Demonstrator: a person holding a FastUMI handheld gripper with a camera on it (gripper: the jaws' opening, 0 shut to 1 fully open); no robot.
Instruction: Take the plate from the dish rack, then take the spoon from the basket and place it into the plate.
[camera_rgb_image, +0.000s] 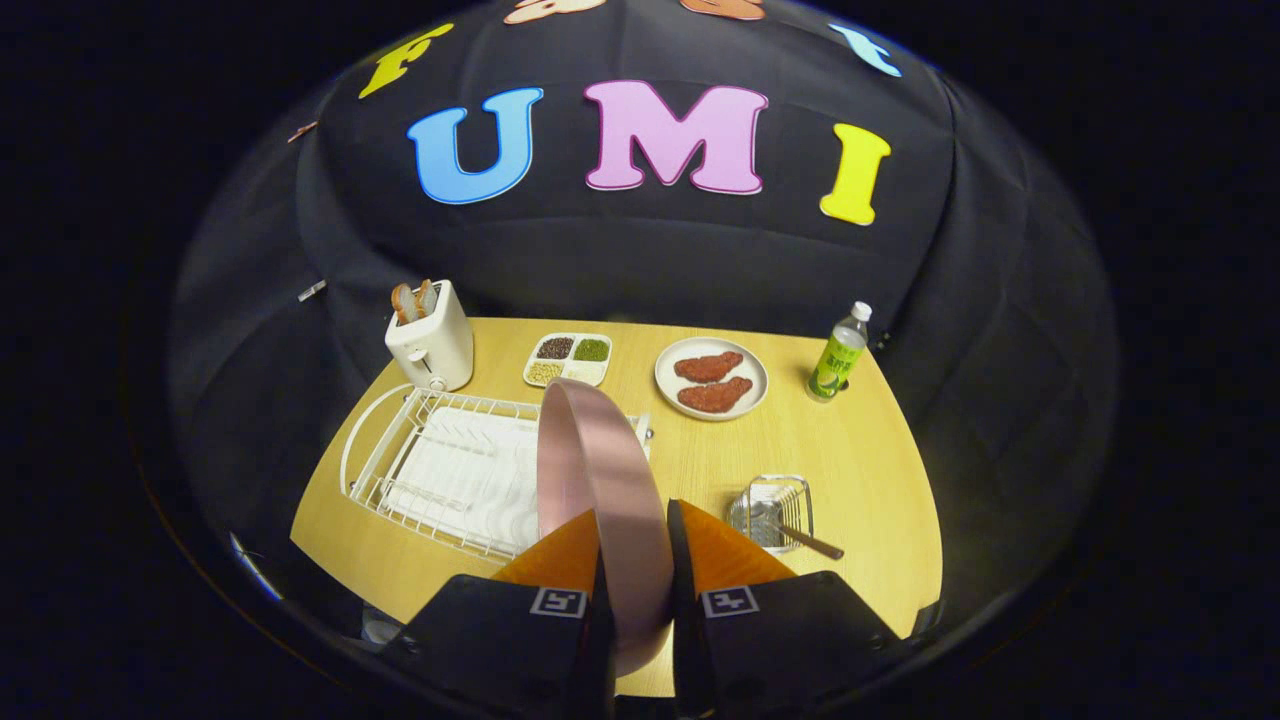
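A pink plate (600, 470) stands on edge between my fingers, lifted above the table and clear of the white wire dish rack (440, 470). My gripper (633, 520) is shut on the plate's rim, one finger pressing each face. The rack lies behind the plate, to the left of the fingers. To the right of the fingers sits a small wire basket (772, 510) with a spoon (805, 540) in it, its handle sticking out toward the right.
A white toaster (432, 340) with bread stands beyond the rack. A divided tray (568, 360) of grains, a white plate (711, 378) with two meat pieces and a green-labelled bottle (838, 355) line the table's far side. Bare wooden table (860, 450) lies beyond the basket.
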